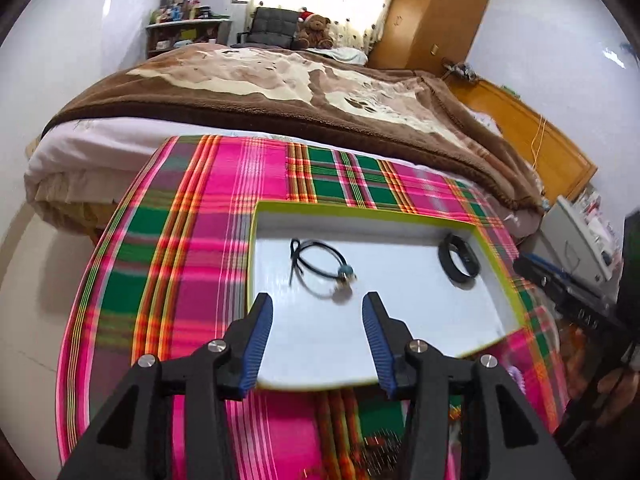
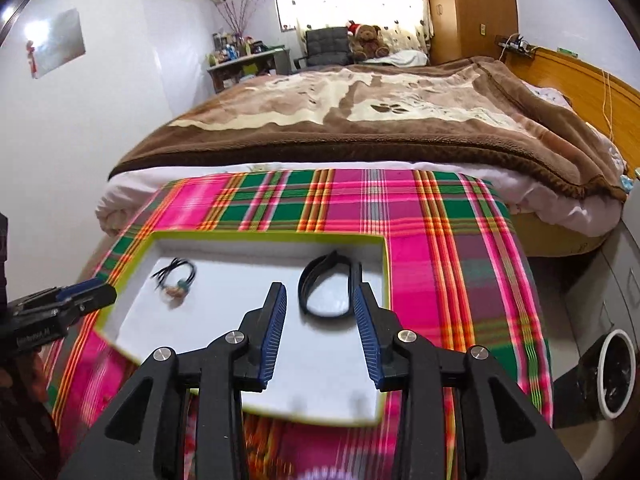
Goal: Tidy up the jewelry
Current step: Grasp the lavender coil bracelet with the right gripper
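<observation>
A shallow white tray with a lime-green rim lies on a pink and green plaid cloth. Inside it rest a black cord bracelet with a teal bead at the left and a black band at the right. My left gripper hovers open over the tray, just short of the cord bracelet, nothing between its blue pads. My right gripper is open too, its fingertips on either side of the black band without pressing on it. Each gripper shows at the other view's edge.
The plaid cloth covers a table that butts against a bed with a brown blanket. A white-rimmed black bin stands on the floor at the right. A hand holds the right gripper.
</observation>
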Demonstrator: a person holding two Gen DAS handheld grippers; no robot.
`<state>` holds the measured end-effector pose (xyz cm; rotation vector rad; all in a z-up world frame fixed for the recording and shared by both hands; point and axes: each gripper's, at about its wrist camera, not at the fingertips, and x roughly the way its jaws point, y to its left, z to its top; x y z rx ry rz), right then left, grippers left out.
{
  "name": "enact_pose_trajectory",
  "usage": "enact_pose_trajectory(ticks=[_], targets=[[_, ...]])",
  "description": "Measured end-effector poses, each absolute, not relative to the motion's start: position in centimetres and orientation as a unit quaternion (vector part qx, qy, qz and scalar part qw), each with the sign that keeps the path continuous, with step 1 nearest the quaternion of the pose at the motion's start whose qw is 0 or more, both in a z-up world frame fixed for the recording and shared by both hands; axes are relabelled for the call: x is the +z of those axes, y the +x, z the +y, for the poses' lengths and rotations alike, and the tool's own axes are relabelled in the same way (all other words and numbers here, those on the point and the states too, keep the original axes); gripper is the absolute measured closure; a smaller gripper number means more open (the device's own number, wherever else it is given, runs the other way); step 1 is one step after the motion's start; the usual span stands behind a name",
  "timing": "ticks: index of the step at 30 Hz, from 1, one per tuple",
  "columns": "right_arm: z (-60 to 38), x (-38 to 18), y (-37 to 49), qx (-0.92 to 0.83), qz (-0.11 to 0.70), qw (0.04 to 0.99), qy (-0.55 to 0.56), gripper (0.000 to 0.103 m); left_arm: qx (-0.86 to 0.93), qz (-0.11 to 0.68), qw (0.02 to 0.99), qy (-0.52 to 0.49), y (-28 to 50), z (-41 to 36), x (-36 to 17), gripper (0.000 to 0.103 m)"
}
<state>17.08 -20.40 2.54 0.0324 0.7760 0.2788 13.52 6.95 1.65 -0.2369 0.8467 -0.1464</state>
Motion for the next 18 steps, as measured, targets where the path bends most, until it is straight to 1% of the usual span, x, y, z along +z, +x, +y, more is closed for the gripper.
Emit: enact_pose_trajectory(ticks=[8,18], targets=[[-22.2,1.7,11.8,0.132,0.381,0.914,0.033,0.067,-0.070,0.399,0.904,-0.134,9.3,7.6,1.8,0.054],[-24.3,-1.6,8.9,0.119,0.418,0.900,0.022,0.067,-0.075,0.405,0.899,-0.150,5.7,7.9,0.2,0.054]])
